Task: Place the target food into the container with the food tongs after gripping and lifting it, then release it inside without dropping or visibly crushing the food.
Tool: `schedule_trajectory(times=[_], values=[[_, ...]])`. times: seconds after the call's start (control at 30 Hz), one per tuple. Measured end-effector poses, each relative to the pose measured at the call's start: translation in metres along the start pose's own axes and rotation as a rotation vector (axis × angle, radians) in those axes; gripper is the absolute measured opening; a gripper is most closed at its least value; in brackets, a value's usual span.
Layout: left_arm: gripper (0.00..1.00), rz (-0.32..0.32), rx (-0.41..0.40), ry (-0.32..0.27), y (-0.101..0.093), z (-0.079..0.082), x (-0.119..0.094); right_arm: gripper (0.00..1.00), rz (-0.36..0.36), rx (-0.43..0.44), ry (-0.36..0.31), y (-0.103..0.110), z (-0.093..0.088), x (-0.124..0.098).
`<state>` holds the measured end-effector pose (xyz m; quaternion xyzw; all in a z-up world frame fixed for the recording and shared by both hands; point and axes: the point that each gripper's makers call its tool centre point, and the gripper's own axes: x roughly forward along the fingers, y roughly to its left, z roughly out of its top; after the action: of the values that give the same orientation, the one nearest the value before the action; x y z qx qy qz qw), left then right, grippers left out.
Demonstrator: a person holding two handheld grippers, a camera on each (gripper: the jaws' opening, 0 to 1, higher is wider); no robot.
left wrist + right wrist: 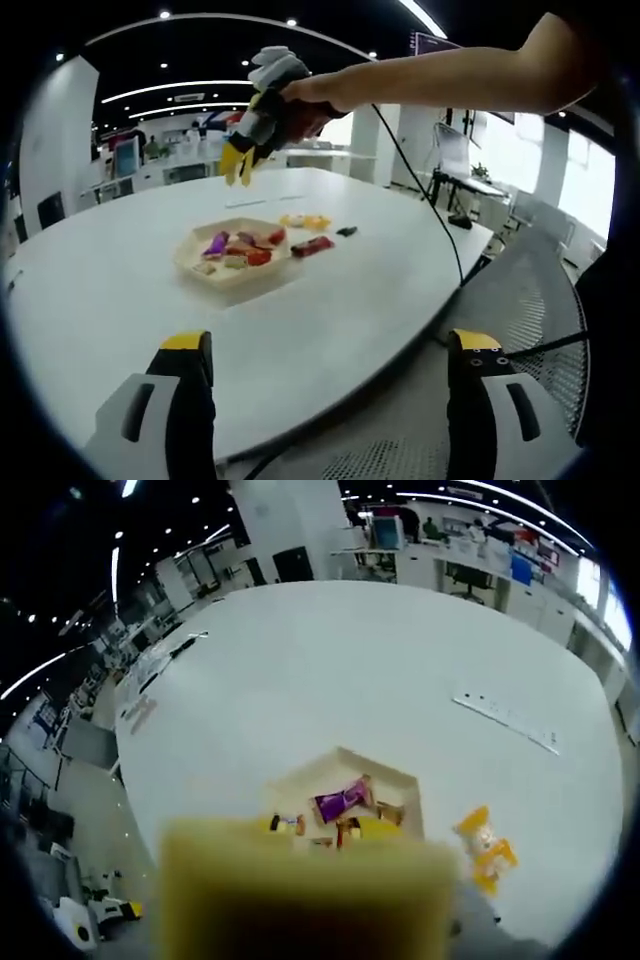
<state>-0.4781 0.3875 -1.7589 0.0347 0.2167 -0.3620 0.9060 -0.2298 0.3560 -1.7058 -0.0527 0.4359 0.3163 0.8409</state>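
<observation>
Tray [196, 262] of wrapped snacks on white table [100, 300], labels unreadable

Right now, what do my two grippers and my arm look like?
The left gripper has two dark jaws capped with yellow tips and grey side panels. The right gripper has yellow fingertips on a grey and white body, with a thin black cable trailing from it. The arm is bare, with no sleeve visible.
</observation>
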Motion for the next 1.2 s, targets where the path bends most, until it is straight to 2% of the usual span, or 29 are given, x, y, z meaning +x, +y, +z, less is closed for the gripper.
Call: schedule_trajectory(times=[0.2, 0.33, 0.57, 0.8, 0.97, 1.0, 1.2], values=[[0.93, -0.009, -0.004, -0.005, -0.001, 0.001, -0.001, 0.28, -0.021, 0.005, -0.001, -0.013, -0.013, -0.006], [0.93, -0.007, -0.008, -0.009, 0.0, 0.001, -0.001, 0.29, -0.042, 0.012, 0.005, -0.031, -0.028, -0.012], [0.93, -0.006, -0.008, -0.005, -0.001, 0.001, -0.001, 0.29, -0.069, 0.012, 0.039, -0.062, -0.072, -0.017], [0.94, 0.0, -0.018, -0.004, 0.0, 0.001, 0.0, 0.29, -0.059, -0.007, 0.119, -0.083, -0.114, -0.014], [0.94, 0.01, -0.025, 0.001, 0.001, 0.001, 0.001, 0.29, -0.05, -0.019, 0.144, -0.089, -0.127, -0.008], [0.94, 0.016, -0.03, 0.0, 0.002, 0.001, 0.001, 0.29, -0.049, -0.029, 0.172, -0.093, -0.134, -0.002], [0.94, 0.026, -0.035, 0.005, 0.004, 0.0, 0.001, 0.29, -0.045, -0.061, 0.189, -0.096, -0.135, 0.008]])
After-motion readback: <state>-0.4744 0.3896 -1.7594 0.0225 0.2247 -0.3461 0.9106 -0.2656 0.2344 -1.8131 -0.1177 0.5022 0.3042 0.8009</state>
